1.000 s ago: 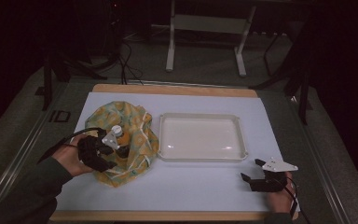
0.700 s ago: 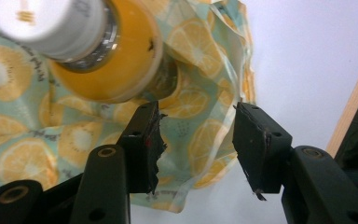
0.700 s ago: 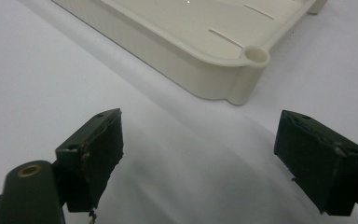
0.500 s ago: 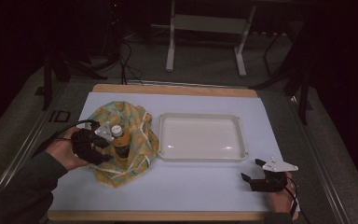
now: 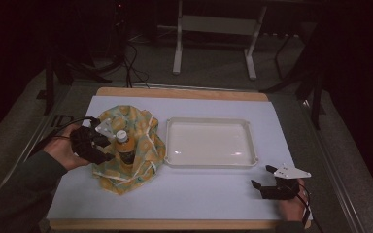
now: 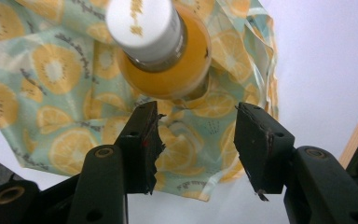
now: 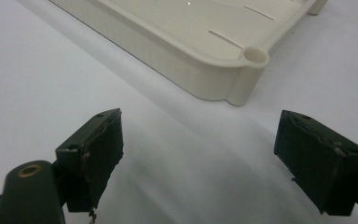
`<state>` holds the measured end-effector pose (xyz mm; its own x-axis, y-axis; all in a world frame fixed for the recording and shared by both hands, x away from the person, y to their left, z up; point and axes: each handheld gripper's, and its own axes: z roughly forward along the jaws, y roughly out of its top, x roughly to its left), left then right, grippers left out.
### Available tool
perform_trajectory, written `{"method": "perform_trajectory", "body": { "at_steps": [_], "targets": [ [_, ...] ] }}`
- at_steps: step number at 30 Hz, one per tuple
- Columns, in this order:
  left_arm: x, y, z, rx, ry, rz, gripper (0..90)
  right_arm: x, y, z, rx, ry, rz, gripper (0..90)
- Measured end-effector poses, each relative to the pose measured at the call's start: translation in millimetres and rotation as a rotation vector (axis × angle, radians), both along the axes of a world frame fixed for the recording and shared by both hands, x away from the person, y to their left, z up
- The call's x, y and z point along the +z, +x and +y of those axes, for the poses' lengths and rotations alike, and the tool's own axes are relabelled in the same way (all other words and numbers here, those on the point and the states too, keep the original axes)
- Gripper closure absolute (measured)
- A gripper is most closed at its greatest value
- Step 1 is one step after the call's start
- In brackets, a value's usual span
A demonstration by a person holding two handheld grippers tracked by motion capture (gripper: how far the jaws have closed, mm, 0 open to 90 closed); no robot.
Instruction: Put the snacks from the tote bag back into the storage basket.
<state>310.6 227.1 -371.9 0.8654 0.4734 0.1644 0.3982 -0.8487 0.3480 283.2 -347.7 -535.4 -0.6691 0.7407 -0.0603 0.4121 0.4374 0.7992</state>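
A small bottle point(image 5: 122, 147) of orange drink with a white cap point(image 6: 140, 21) stands upright on a crumpled cloth point(image 5: 143, 138) printed with orange slices, on the left of the white mat. My left gripper point(image 5: 108, 144) sits just left of the bottle, its jaws apart and just short of the bottle's body point(image 6: 168, 70). They have just been opening, and between them shows only cloth point(image 6: 51, 74). My right gripper point(image 5: 261, 175) rests open near the front right of the mat, with nothing between its fingers point(image 7: 93, 149).
A cream plastic tray point(image 5: 209, 120) lies empty in the middle of the mat, right of the cloth; its near corner point(image 7: 254, 58) is just ahead of my right gripper. The wooden table edge point(image 5: 175, 224) runs along the front. Dark floor and stands lie beyond.
My left gripper has drawn back to the left and slightly up, away from the bottle, with its jaws wider. The bottle stays standing on the cloth. The right gripper has not moved.
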Motion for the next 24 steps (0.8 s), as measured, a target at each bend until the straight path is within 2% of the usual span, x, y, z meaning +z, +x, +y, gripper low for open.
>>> {"method": "perform_trajectory", "body": {
  "at_steps": [5, 20, 24],
  "targets": [
    [6.2, 5.4, -0.1, 0.002, -0.012, -0.012, 48.5, 0.1, 0.1, -0.1, 0.003, -0.003, -0.003, 15.1],
    [15.3, 21.6, -11.2, -0.008, 0.007, -0.011, 47.6, 0.0, -0.1, 0.1, 0.001, -0.003, -0.006, 15.1],
    [17.6, 24.6, -15.0, -0.024, 0.013, -0.002, 50.7, 0.0, -0.2, 0.2, -0.001, -0.003, -0.004, 15.1]
  ]
}}
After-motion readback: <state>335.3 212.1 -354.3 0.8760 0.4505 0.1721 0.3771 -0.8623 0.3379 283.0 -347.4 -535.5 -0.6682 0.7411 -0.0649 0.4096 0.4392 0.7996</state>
